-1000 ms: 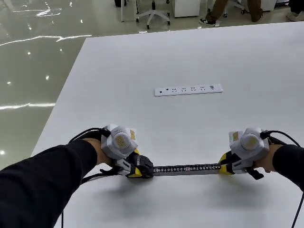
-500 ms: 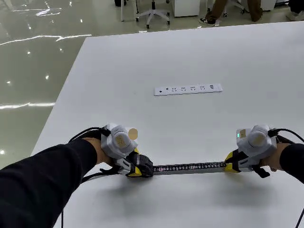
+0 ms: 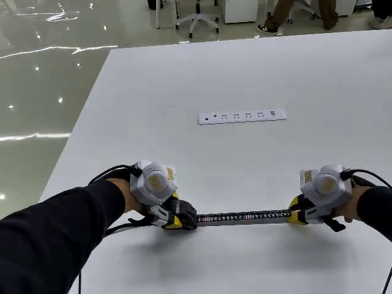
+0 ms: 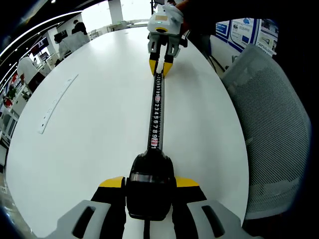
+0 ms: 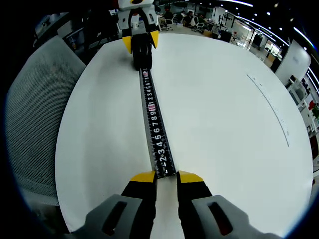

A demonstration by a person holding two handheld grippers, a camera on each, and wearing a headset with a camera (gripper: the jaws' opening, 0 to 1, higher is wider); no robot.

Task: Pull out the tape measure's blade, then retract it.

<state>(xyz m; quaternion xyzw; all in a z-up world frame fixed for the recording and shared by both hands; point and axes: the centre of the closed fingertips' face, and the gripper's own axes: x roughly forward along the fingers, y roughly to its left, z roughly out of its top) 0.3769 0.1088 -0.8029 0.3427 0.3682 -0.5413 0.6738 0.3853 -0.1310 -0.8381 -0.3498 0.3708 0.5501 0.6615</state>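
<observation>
A black and yellow tape measure case (image 3: 182,215) (image 4: 150,183) lies near the white table's front edge, with my left gripper (image 3: 174,218) (image 4: 149,181) shut on it. Its grey numbered blade (image 3: 244,216) (image 4: 156,109) (image 5: 154,127) runs out flat along the tabletop to the right. My right gripper (image 3: 296,215) (image 5: 166,176) is shut on the blade's end. In the left gripper view the right gripper (image 4: 161,64) stands at the blade's far end. In the right gripper view the left gripper (image 5: 140,42) holds the case (image 5: 141,52) at the far end.
A white power strip (image 3: 242,116) (image 4: 57,103) (image 5: 269,107) lies on the white table (image 3: 245,73) farther back. Grey mesh office chairs (image 4: 269,119) (image 5: 35,109) stand by the near edge. A rolling chair (image 3: 196,15) and a person's legs (image 3: 282,12) stand beyond the far edge.
My right gripper has moved to the right with the blade's end, so more blade shows between the grippers. The left gripper and the case have stayed put.
</observation>
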